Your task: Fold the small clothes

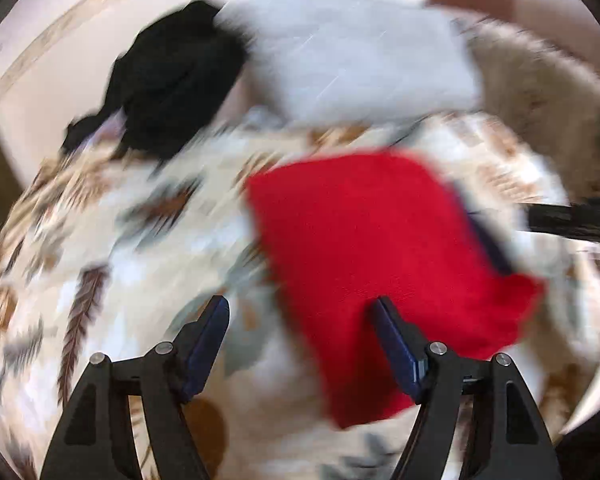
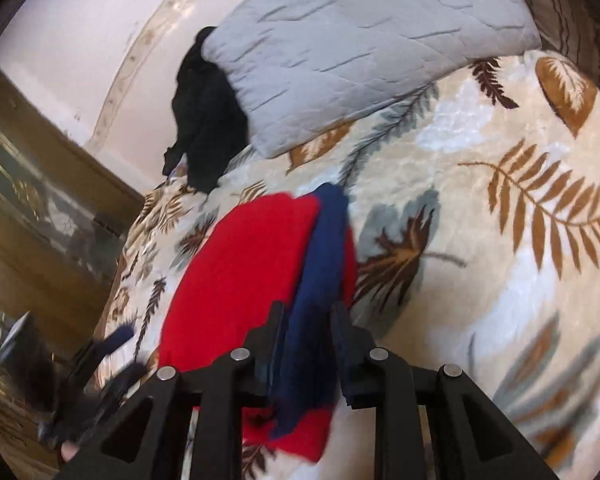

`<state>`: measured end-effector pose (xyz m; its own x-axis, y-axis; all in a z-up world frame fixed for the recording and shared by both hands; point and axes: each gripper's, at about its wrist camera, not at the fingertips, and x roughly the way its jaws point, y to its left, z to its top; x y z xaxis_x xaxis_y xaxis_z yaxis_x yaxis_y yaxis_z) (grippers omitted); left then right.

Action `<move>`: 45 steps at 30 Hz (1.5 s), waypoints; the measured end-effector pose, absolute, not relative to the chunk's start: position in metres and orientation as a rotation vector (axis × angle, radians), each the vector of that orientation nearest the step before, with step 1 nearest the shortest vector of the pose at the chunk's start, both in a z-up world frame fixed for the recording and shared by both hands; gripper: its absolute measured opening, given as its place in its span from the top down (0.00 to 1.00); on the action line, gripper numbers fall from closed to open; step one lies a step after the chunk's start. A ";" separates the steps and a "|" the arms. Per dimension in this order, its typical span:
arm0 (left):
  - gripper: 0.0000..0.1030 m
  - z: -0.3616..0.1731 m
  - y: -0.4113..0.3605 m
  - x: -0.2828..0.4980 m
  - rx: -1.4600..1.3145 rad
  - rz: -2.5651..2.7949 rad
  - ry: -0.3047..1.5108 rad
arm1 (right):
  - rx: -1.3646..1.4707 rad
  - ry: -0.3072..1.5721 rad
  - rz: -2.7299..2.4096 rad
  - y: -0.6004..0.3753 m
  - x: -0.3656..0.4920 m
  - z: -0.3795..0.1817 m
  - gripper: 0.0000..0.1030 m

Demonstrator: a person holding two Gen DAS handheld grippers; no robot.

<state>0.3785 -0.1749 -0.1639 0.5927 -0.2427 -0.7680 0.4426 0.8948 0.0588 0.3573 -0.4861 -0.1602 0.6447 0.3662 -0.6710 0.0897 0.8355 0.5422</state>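
A red garment [image 1: 364,248] with a navy blue band [image 1: 488,240] lies on the leaf-patterned blanket [image 1: 132,240]. The left wrist view is motion-blurred. My left gripper [image 1: 300,312] is open and empty, its right finger over the garment's near left edge. In the right wrist view the red garment [image 2: 240,264] lies flat and its navy blue band [image 2: 320,272] runs between the fingers of my right gripper [image 2: 306,312], which is shut on it. The left gripper [image 2: 100,360] shows blurred at the lower left.
A grey quilted pillow [image 2: 360,40] lies at the head of the bed, with a black garment [image 2: 208,112] beside it. A wooden headboard [image 2: 572,12] is at the top right. A white wall [image 2: 72,40] and a wooden door frame [image 2: 40,168] stand to the left.
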 end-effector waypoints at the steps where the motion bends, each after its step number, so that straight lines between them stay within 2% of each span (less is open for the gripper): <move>1: 0.26 -0.173 -0.170 0.386 0.218 -0.400 0.883 | 0.571 0.873 0.173 -0.480 0.350 -0.161 0.74; 2: 0.25 -0.182 -0.168 0.390 0.175 -0.399 0.911 | 0.545 0.888 0.169 -0.469 0.343 -0.162 0.74; 4: 0.17 -0.192 -0.175 0.389 0.186 -0.388 0.914 | 0.471 0.920 0.163 -0.449 0.337 -0.166 0.74; 9: 0.17 -0.184 -0.174 0.389 0.154 -0.422 0.953 | 0.380 1.103 0.088 -0.421 0.344 -0.203 0.73; 16: 0.17 -0.170 -0.159 0.407 0.085 -0.397 0.935 | 0.392 0.862 0.062 -0.428 0.366 -0.139 0.74; 20: 0.11 -0.178 -0.166 0.417 0.104 -0.394 0.943 | 0.452 0.890 0.053 -0.427 0.414 -0.156 0.74; 22: 0.01 -0.188 -0.169 0.421 0.116 -0.409 0.969 | 0.444 0.943 0.000 -0.429 0.432 -0.180 0.73; 25: 0.01 -0.189 -0.161 0.426 0.046 -0.420 1.018 | 0.546 0.998 -0.017 -0.444 0.442 -0.207 0.73; 32: 0.02 -0.173 -0.156 0.395 0.134 -0.376 0.992 | 0.480 0.981 0.070 -0.427 0.389 -0.171 0.72; 35: 0.02 -0.184 -0.159 0.378 0.224 -0.346 0.985 | 0.387 0.994 0.088 -0.407 0.361 -0.167 0.72; 39: 0.02 -0.204 -0.166 0.370 0.286 -0.353 1.042 | 0.364 1.137 0.035 -0.396 0.346 -0.213 0.73; 45: 0.02 -0.173 -0.159 0.350 0.301 -0.347 0.932 | 0.414 1.045 0.084 -0.400 0.320 -0.185 0.73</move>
